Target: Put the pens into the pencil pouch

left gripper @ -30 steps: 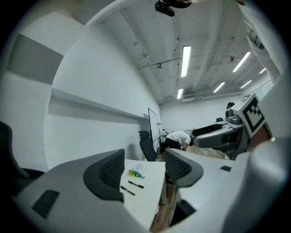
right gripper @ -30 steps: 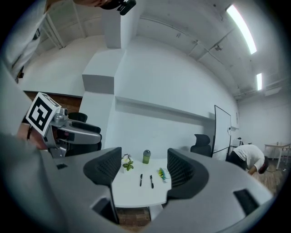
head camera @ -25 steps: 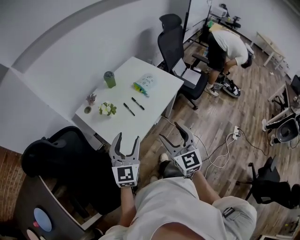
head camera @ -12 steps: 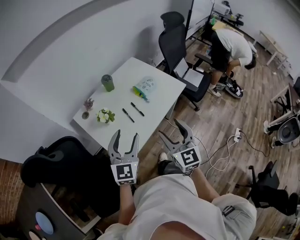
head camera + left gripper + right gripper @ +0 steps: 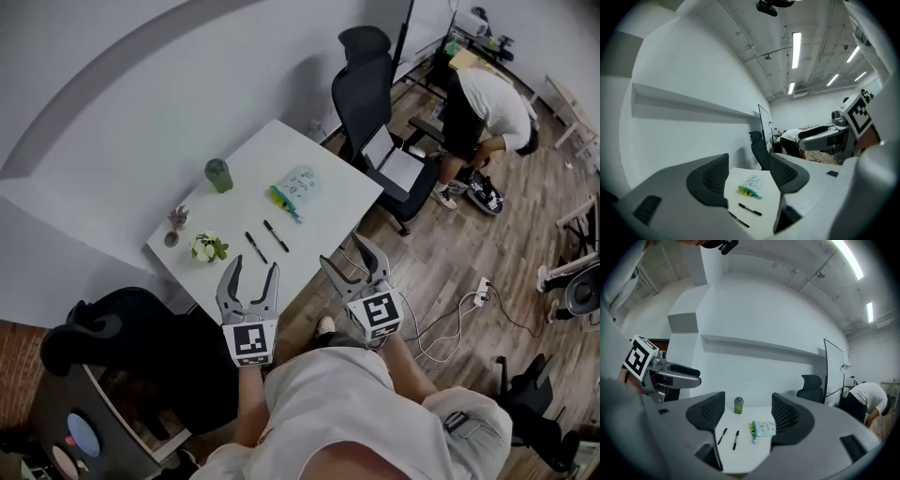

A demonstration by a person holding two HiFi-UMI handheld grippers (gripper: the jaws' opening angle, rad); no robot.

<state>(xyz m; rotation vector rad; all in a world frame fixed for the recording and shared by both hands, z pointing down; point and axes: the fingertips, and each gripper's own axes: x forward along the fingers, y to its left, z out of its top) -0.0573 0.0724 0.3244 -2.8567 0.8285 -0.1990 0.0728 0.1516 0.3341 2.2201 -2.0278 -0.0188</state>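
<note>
White, smooth and rectangular, the table (image 5: 323,220) is set against a plain wall on a wood-plank floor (image 5: 487,234). Two slim black pens (image 5: 256,247) are laid side by side near its middle, and the soft printed pencil pouch (image 5: 297,185) is placed just beyond them. The left gripper (image 5: 253,272) and right gripper (image 5: 345,255) are held wide open and empty. Compared with a second earlier, both are seen closer to the table's near edge.
</note>
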